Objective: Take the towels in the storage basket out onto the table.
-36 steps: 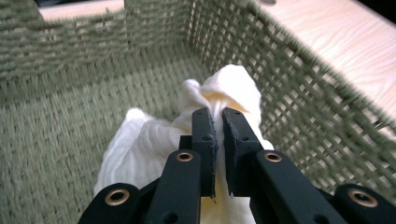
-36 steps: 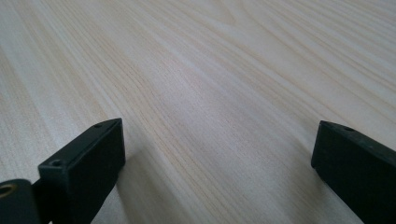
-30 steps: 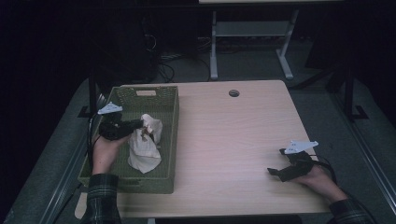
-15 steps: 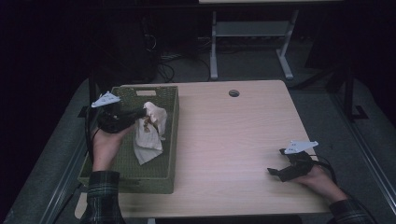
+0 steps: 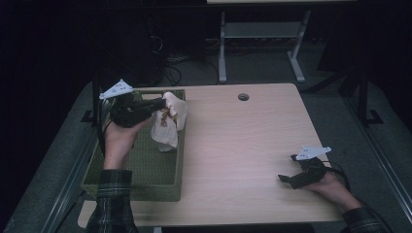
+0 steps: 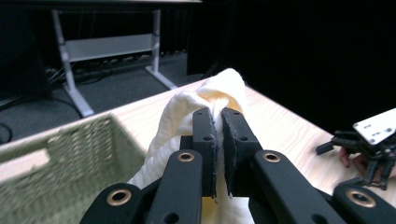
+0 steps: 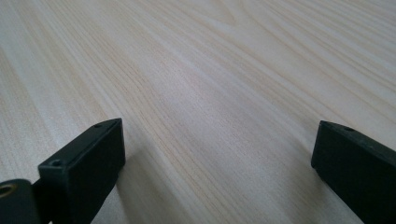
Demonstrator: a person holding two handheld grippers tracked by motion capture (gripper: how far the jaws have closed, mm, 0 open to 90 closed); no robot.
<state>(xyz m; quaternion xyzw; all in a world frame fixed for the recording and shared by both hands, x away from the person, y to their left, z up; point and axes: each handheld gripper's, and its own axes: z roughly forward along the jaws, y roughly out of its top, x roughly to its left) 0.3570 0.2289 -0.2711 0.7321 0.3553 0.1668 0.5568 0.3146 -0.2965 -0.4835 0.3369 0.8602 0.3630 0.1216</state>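
High view, left of frame: left gripper (image 5: 163, 104) pinches a cream cloth (image 5: 167, 124) above the green woven basket (image 5: 145, 167); lower right, right gripper (image 5: 284, 178) rests wide open, empty, on the wooden table (image 5: 243, 145).

The counter (image 5: 233, 145) lies bare from the basket (image 5: 145, 182) across to the right tongs (image 5: 286, 179), so a hand can pass freely over its middle and far side. The basket's wall blocks the left edge. The cloth (image 5: 167, 121) hangs over that wall from the left tongs (image 5: 163, 103), narrowing the way there.
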